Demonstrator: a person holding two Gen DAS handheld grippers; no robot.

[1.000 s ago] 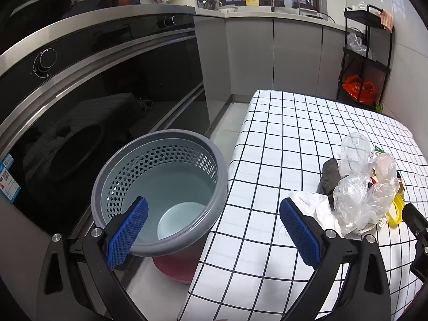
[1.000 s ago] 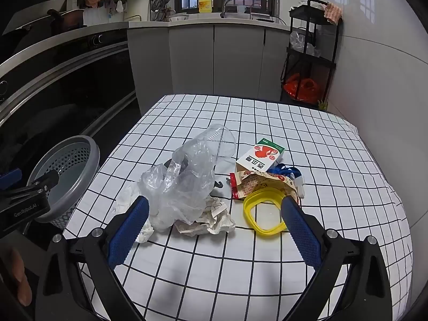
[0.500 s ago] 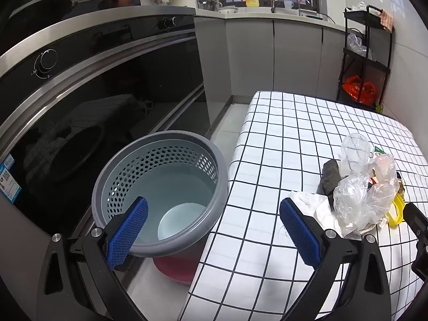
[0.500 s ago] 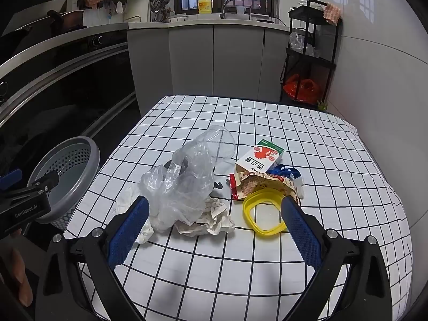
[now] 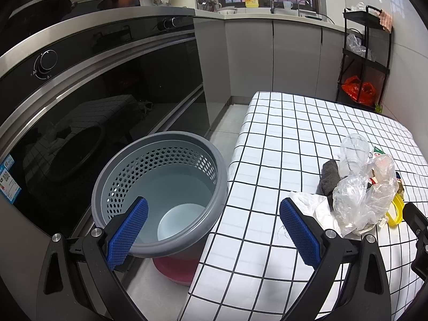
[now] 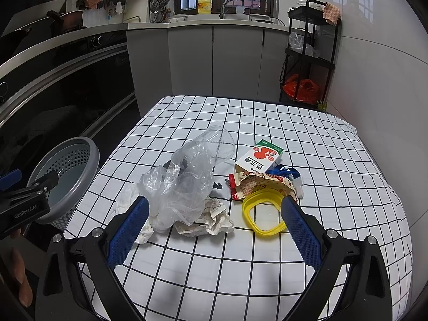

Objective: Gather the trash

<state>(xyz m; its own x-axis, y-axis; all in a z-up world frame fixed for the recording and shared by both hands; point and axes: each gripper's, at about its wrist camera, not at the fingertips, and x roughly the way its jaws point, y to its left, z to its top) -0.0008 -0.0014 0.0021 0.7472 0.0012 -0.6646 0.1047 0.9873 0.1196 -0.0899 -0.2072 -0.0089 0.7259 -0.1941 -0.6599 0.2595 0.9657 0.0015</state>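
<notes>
Honestly nothing's moved lately: both the left gripper point(image 5: 212, 231) and right gripper point(image 6: 214, 231) hang wide open, trash pile point(image 6: 184, 187) untouched, bin point(image 5: 160, 195) seemingly empty.

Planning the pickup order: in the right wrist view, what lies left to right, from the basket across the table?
Grey basket → white crumpled paper → clear plastic bag → yellow ring.

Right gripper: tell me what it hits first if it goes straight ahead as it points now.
Probably the trash pile: the open right gripper points at the crumpled paper and clear plastic bag, with the yellow ring beside its right finger. Depth is uncertain.
</notes>
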